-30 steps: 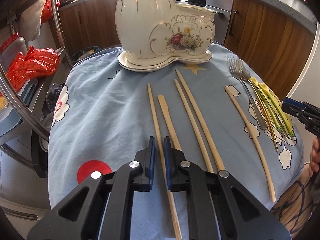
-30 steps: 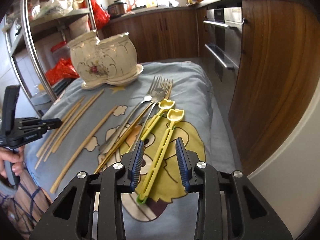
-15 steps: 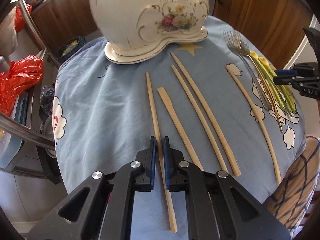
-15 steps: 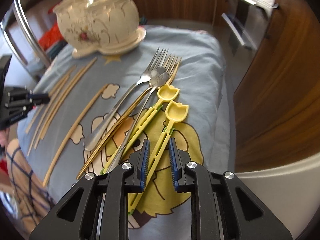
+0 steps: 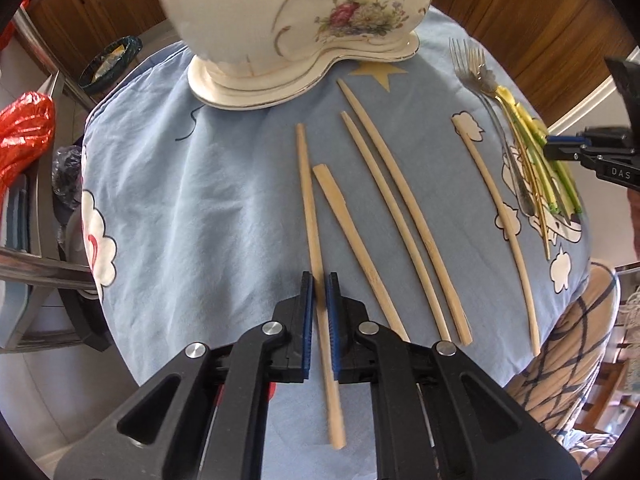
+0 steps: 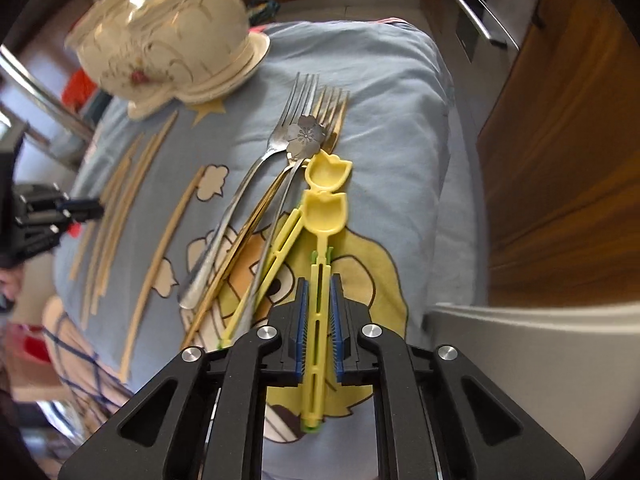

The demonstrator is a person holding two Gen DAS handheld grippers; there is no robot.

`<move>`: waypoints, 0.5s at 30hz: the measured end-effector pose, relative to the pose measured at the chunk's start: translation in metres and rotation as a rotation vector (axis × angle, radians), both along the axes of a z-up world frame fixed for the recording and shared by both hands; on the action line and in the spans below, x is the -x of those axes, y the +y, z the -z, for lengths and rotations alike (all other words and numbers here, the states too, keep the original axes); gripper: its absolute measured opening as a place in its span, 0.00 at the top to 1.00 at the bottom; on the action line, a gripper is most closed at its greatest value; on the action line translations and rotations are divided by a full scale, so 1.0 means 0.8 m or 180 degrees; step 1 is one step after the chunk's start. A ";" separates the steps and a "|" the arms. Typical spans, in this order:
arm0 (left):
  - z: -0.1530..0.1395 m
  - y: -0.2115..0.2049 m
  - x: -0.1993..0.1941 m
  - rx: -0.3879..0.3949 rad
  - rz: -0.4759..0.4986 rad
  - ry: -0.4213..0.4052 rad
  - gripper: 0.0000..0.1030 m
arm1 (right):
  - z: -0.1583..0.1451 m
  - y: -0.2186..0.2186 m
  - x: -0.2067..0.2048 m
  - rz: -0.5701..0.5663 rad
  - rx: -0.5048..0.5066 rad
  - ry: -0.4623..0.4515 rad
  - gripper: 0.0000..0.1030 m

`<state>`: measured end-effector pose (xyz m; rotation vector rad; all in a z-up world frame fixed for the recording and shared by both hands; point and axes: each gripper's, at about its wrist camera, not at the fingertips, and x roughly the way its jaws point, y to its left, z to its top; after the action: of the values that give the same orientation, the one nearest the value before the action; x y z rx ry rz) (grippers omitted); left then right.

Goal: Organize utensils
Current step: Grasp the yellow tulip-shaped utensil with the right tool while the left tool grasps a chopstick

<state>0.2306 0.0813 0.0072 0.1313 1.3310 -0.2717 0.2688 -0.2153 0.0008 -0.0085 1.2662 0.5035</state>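
My left gripper (image 5: 319,280) is shut on the leftmost wooden chopstick (image 5: 308,192), which runs between the blue pads and sticks out behind them. Several more chopsticks (image 5: 384,192) lie on the blue cloth (image 5: 180,184) to its right. My right gripper (image 6: 319,284) is shut on the handle of a yellow tulip-shaped spoon (image 6: 322,216). A second yellow spoon (image 6: 326,168), a flower-headed spoon (image 6: 306,134) and forks (image 6: 298,92) lie beside it. The cream floral ceramic holder (image 5: 296,12) stands at the far end and also shows in the right wrist view (image 6: 168,48).
The cloth-covered surface drops off at its rounded edges. Wooden cabinets (image 6: 560,140) stand close on the right. A metal rack with a red bag (image 5: 24,136) stands on the left. The person's checked trousers (image 5: 576,344) are at the near right edge.
Both grippers have closed and tilted down toward the cloth: the left one on the leftmost chopstick, the right one on the yellow spoon's handle. The spoon has swung straight between the right pads.
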 end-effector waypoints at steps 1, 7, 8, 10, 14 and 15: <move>0.000 0.003 0.002 0.0038 -0.0012 -0.0009 0.94 | 0.000 -0.005 0.002 0.0034 -0.0059 -0.0021 0.90; -0.004 0.033 0.023 0.0376 -0.0166 -0.0222 0.95 | -0.007 -0.037 0.019 0.0287 -0.0458 -0.0243 0.90; -0.006 0.032 0.027 0.0437 -0.0205 -0.0294 0.95 | -0.010 -0.038 0.020 0.0283 -0.0493 -0.0286 0.90; -0.015 0.038 0.039 0.0562 -0.0308 -0.0445 0.95 | -0.017 -0.039 0.021 0.0266 -0.0595 -0.0371 0.90; -0.039 0.058 0.064 0.0905 -0.0574 -0.0929 0.95 | -0.039 -0.026 0.024 0.0200 -0.0816 -0.0686 0.90; -0.045 0.063 0.070 0.1027 -0.0627 -0.1070 0.95 | -0.045 -0.020 0.025 0.0178 -0.0847 -0.0792 0.90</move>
<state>0.1748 0.1313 0.0434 -0.2174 0.9443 -0.2797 0.2485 -0.2312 0.0367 0.1824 0.9472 0.6002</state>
